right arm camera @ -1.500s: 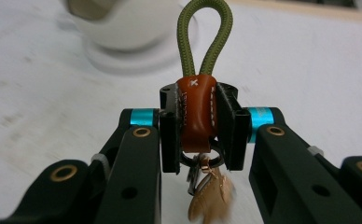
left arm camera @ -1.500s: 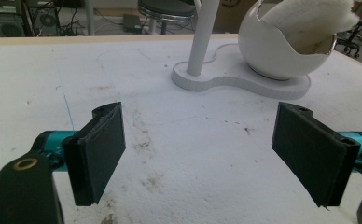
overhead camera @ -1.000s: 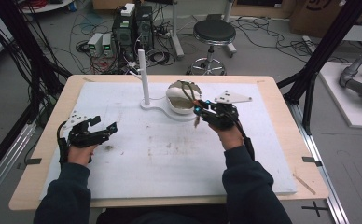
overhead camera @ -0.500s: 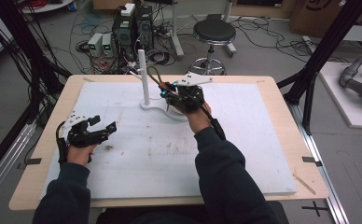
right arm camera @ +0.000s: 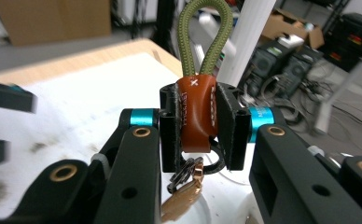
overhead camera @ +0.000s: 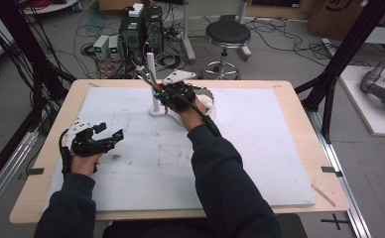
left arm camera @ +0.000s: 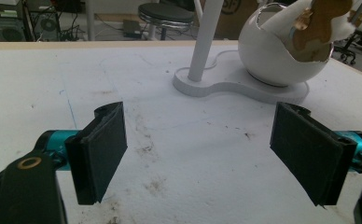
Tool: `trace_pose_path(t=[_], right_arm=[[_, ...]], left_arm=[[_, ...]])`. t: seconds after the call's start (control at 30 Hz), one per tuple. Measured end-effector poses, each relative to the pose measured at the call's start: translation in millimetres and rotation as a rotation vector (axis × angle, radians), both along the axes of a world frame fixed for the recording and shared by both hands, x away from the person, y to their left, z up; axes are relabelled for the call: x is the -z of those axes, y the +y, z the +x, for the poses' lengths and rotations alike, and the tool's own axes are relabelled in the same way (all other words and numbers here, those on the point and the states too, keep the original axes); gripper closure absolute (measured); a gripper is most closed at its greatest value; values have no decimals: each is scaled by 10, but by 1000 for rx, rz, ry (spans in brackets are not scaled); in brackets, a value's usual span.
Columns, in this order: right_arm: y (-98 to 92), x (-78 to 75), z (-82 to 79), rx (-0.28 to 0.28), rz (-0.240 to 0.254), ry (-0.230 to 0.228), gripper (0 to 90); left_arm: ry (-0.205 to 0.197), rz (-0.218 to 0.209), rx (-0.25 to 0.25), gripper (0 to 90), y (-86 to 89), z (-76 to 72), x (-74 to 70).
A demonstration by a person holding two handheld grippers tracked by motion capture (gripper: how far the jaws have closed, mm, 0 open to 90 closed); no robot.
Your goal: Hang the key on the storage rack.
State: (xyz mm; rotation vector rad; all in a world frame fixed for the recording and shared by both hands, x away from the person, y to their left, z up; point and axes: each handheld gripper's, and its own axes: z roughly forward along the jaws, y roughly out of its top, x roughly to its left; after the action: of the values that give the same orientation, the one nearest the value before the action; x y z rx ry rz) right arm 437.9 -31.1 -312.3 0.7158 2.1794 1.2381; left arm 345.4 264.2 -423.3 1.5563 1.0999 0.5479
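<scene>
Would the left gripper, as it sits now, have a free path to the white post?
Probably yes: the left gripper is open, and bare white mat lies between it and the white post.

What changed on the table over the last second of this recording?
The right hand-held gripper swung left from beside the white round bowl to the white upright post, gripping a brown-tabbed keyring with olive cord loop. The left hand-held gripper stayed open, resting on the white mat.
</scene>
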Motion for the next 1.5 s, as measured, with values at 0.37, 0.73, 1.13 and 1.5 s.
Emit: trace_pose_path(t=[0.37, 0.73, 1.13, 1.5], right_arm=[[55, 177, 156, 56, -53, 44, 663], [-464, 74, 92, 3, 67, 79, 408], [-1225, 182, -113, -21, 53, 160, 248], [-1923, 361, -424, 28, 115, 124, 298]], left_arm=[[0, 5, 6, 185, 0, 5, 4], [-4, 6, -2, 185, 9, -6, 0], [-4, 4, 6, 185, -5, -10, -4], [-17, -8, 14, 185, -8, -20, -15]])
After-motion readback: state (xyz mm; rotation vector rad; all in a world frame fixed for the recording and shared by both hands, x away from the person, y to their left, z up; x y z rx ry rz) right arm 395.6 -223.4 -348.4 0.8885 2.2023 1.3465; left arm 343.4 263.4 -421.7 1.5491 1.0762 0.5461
